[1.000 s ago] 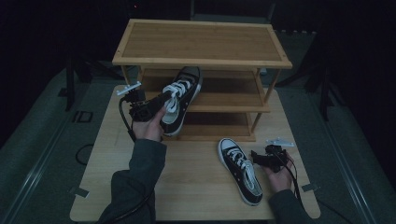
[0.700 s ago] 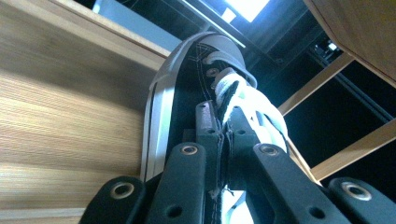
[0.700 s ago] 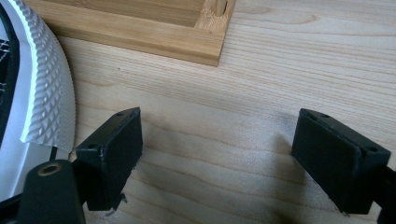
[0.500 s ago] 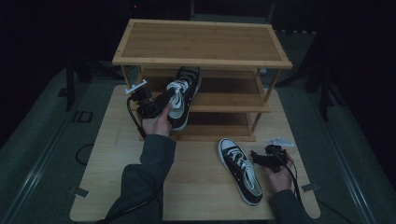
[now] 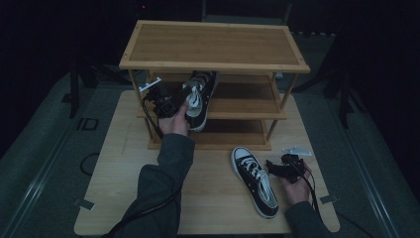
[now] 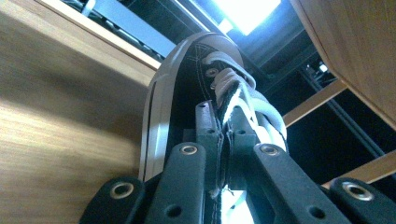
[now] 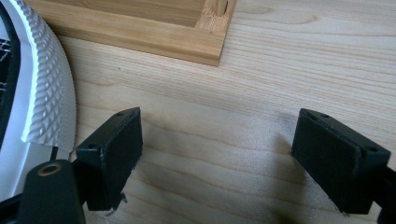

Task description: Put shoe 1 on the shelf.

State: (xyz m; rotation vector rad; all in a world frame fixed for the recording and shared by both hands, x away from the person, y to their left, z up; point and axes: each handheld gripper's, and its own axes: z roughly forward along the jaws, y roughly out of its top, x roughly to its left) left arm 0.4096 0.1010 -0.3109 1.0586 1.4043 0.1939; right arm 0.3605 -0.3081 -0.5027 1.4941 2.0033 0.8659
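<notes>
Placing the held shoe well on the rack means, in my judgement, to push it deeper onto the middle shelf until the whole sole lies flat on the board, and only then to release it. Now the shoe is tilted, its toe points out over the front edge of this shelf and its heel is already under the top board of the rack. The toe should not hang over the edge when it is let go, otherwise the shoe can tip and fall in front of the rack.

The left tool is closed on this shoe; in the left gripper view its jaws pinch the edge of the upper beside the white laces, with almost no gap between them. The grip is thin, so a slow and level push is better than a quick one.

The right tool rests on the table in front of the rack, at its right side. Its jaws stand wide apart and hold nothing. The second shoe lies just beside it, with the toe toward the rack.
</notes>
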